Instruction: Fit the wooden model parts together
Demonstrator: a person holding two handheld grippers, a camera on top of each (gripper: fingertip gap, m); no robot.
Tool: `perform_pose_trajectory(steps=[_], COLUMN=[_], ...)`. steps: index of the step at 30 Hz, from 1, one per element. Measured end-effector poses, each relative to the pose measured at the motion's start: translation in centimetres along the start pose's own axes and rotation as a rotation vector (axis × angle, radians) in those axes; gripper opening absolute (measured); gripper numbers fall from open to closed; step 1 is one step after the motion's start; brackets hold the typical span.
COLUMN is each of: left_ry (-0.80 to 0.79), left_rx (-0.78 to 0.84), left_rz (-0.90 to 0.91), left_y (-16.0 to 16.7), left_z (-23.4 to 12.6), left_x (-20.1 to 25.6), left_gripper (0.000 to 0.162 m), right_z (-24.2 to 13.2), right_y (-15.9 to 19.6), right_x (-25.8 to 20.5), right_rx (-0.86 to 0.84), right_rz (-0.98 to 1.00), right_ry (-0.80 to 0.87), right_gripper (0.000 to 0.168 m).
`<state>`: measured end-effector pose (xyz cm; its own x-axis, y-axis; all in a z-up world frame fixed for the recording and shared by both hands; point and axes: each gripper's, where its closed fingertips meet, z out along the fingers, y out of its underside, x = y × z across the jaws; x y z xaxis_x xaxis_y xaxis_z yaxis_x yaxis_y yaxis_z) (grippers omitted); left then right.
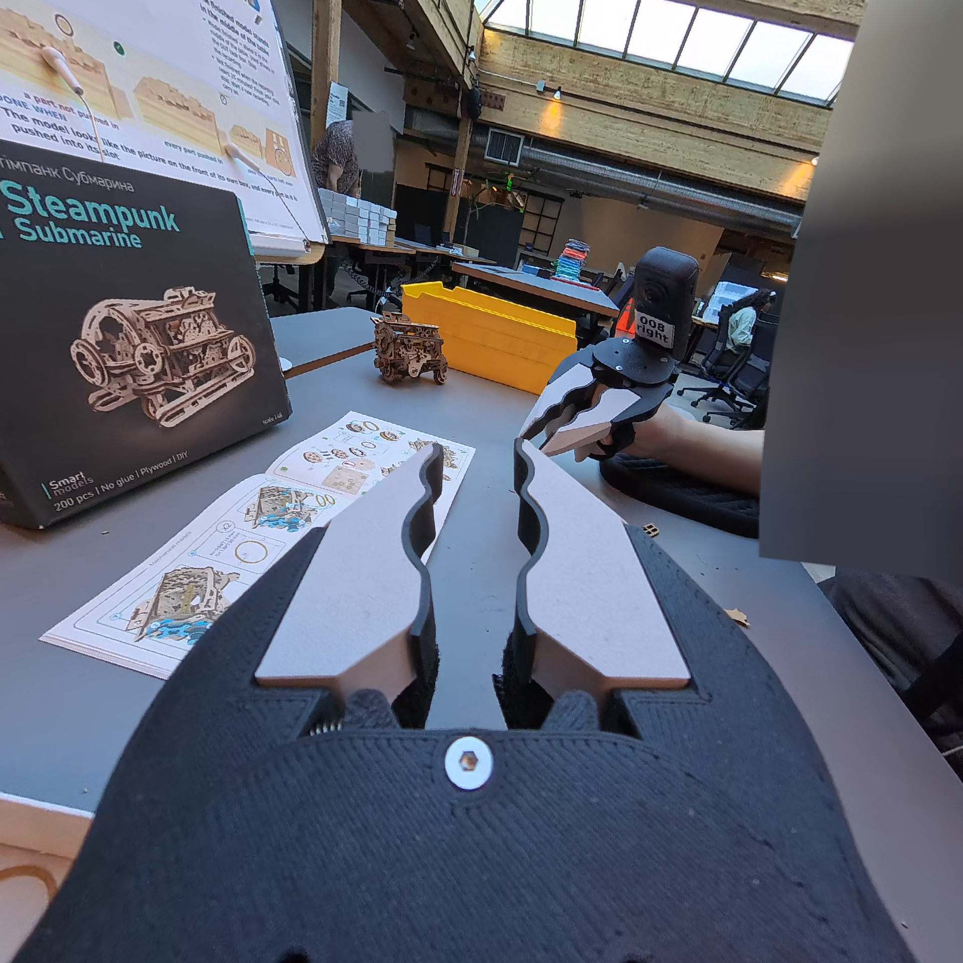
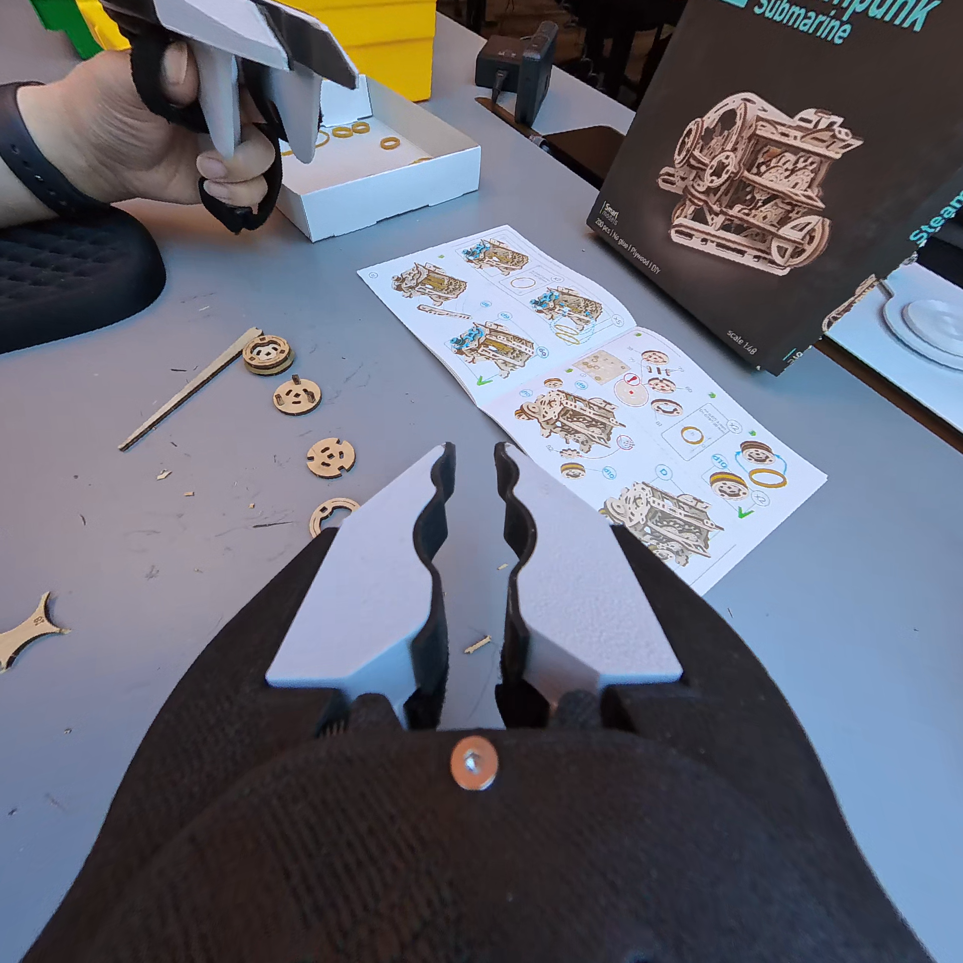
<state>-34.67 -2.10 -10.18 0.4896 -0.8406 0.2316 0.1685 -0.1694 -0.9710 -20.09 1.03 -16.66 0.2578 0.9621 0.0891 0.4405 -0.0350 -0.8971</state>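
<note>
Wooden slotted discs (image 2: 297,396) appear only in right wrist view; left gripper (image 1: 478,451) and right gripper (image 2: 474,451) gape narrowly, empty.

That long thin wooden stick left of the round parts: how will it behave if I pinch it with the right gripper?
The wooden stick lies flat on the table, so getting fingertips under it looks awkward. It looks very thin and tapers to a point, so it is probably light and may snap or flex if squeezed mid-length. The right gripper is open and empty.
</note>
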Motion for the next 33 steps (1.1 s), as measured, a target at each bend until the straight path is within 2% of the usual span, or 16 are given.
perform_pose_trajectory(steps=[24,28,33], left_ry=[-0.049,-0.125,-0.163], left_rx=[0.004,-0.031,-0.090], left_rz=[0.004,0.030,0.092], left_y=[-0.2,0.2,0.9], left_z=[-0.1,-0.2,0.3], left_x=[-0.7,-1.7,-1.5], left_gripper=[0.029,0.030,0.033], right_z=[0.3,0.3,0.8], right_y=[0.4,1.1,2.0], right_x=[-0.4,-1.2,-5.2], right_rx=[-0.029,-0.078,-0.138], right_rz=[-0.037,-0.100,-0.191], right_ry=[-0.008,-0.067,-0.244], right_gripper=[0.020,0.028,0.032])
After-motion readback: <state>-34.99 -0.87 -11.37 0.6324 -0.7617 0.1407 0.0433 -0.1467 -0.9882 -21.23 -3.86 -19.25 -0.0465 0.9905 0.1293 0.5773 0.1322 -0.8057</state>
